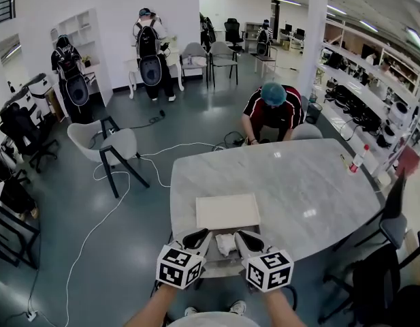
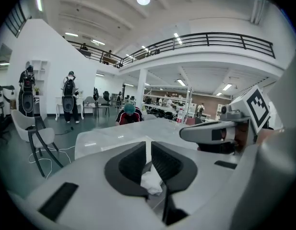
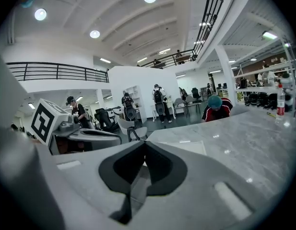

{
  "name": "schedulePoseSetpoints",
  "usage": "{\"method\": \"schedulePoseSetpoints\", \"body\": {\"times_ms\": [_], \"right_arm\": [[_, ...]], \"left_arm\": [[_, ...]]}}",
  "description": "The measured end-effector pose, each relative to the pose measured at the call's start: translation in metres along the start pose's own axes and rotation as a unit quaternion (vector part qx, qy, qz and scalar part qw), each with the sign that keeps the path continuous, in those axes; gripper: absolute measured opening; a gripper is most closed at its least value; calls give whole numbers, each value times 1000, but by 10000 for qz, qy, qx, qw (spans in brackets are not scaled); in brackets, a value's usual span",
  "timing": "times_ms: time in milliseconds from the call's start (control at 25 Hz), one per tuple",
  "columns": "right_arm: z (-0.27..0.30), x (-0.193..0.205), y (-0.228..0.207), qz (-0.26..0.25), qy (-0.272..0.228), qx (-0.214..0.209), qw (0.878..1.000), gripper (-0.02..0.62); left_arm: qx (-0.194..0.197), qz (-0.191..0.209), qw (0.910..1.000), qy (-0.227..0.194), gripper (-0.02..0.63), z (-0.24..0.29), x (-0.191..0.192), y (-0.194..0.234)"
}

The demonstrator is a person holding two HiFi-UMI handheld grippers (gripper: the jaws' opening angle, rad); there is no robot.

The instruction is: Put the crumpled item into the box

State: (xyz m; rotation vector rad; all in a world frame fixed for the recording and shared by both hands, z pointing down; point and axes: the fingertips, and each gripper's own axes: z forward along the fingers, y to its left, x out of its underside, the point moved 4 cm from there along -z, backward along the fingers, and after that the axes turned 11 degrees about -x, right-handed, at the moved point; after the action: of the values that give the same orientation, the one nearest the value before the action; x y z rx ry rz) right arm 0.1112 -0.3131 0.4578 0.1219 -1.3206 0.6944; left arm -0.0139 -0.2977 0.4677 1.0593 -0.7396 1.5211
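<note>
The left gripper [image 2: 148,145] has its jaws drawn almost together, only a thin slit between the tips. The crumpled wad [image 2: 150,182] sits white in the gap just behind them, so I judge it pinched by an edge, not gripped deep. The right gripper [image 3: 144,145] is closed tip to tip with nothing between its jaws.

From above, the two tools point inward toward each other, the left one [image 1: 199,237] and the right one [image 1: 245,238] bracketing the wad [image 1: 225,242] at the near edge of the table [image 1: 312,182]. The box [image 1: 228,212] lies flat just beyond the wad, very close. I cannot tell from here whether its top is open.

This looks like the pick-up step, with the grip made or nearly made and the carry not yet begun. The next move calls for a short lift and a forward reach over the box's near wall, then a release above its middle. A light edge-hold could let the wad slip on the way.

Both forearms [image 1: 152,312] come up from the bottom of the head view, elbows tucked, with the grippers low and angled toward each other.
</note>
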Motion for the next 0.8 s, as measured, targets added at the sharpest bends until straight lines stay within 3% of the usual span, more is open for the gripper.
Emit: {"method": "schedulePoseSetpoints", "body": {"times_ms": [280,800], "right_arm": [[-2,-11,20,-178,-218,134,9995,5],[-1,-8,25,-230,-215,147,9994,5]], "left_arm": [[-252,-252,9989,-316,25,-17,-4,18],[-67,-324,9991,-274,23,-17,2,13]]}}
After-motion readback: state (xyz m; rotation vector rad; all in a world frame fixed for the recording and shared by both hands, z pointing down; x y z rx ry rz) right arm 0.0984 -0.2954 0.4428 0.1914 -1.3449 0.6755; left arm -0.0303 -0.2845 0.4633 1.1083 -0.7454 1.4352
